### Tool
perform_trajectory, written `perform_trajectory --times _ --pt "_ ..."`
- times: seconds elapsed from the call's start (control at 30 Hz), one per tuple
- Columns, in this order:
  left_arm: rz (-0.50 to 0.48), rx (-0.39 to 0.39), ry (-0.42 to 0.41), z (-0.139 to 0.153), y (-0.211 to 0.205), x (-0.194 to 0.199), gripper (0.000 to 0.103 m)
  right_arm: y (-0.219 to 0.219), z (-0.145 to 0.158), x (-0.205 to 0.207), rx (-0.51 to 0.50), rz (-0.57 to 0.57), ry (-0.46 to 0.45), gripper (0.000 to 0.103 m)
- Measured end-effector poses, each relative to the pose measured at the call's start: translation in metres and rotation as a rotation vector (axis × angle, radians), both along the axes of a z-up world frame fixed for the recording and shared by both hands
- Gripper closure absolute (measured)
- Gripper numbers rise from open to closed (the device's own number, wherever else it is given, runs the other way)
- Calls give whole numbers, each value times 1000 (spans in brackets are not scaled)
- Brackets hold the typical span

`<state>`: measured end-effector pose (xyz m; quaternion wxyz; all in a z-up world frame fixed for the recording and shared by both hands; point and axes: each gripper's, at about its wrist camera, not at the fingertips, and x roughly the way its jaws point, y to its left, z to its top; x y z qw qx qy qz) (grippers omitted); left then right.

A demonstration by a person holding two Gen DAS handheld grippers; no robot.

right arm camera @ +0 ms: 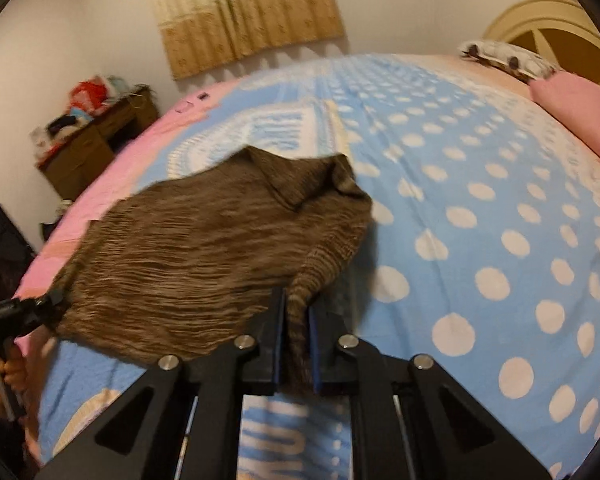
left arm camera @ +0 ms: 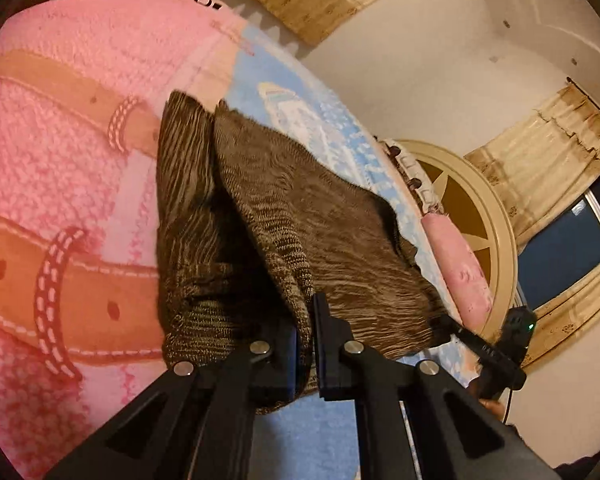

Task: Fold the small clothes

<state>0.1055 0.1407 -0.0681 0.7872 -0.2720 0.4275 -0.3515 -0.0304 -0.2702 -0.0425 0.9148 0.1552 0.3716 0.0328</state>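
You had brown knit garment (right arm camera: 204,256) spread on blue polka-dot bedspread (right arm camera: 480,208), near its pink edge. Your left gripper (left arm camera: 306,344) pinched one near corner, cloth bunched between pads. Your right gripper (right arm camera: 297,344) clamped other near corner, fabric twisted into narrow rope between fingers (right arm camera: 278,340).

Bedspread (right arm camera: 480,200) — blue with white dots, pink at its far edge. Pink pillow (right arm camera: 580,112) and a spotted one (right arm camera: 500,56) lie against the round cream headboard (right arm camera: 540,16). Tan curtains (right arm camera: 244,8) hang behind; cluttered wooden desk (right arm camera: 92,140) stands beside the bed — dark window (left arm camera: 568,248).
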Motion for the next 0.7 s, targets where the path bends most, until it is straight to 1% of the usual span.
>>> perform_trajectory --times 0.03,0.1,0.17,0.2,0.23,0.27,0.3,0.33,0.37,0.4,0.43,0.47,0.5,0.6,0.67,0.7 --pt "-1 6 -4 1 2 -1 97 -2 -3 -1 31 12 8 86" --pt "-7 19 6 -3 3 -3 97 -5 -15 -3 74 14 38 85" --pt "4 38 29 -11 2 -3 97 -8 -30 -1 113 9 87 73" --pt "14 42 44 -16 1 -1 97 -9 -37 2 145 6 109 62" --pt "25 37 61 -21 0 1 97 -11 -38 1 175 4 85 56" --pt "35 20 84 -25 1 3 97 -10 -37 0 191 8 69 52" --pt "43 -9 103 -27 3 6 97 -6 -36 1 183 17 72 48" --pt "42 -30 111 -26 4 8 97 -3 -34 1 159 25 75 48" --pt "30 -38 107 -22 6 9 97 1 -32 3 126 35 87 51" --pt "12 -37 86 -15 6 9 97 4 -30 7 94 52 116 74" --pt "1 -29 59 -7 8 8 97 2 -28 11 101 67 141 91" --pt "-11 -17 32 4 10 6 98 -4 -26 12 128 81 155 91" --pt "-18 -8 22 9 12 5 98 -10 -19 11 148 89 147 92" --pt "-36 50 -20 23 18 -7 98 -23 6 -1 113 106 111 92" --pt "-49 95 -31 20 20 -20 98 -32 11 -10 140 134 110 92" --pt "-52 120 -32 14 17 -22 98 -34 7 -14 119 132 133 92"
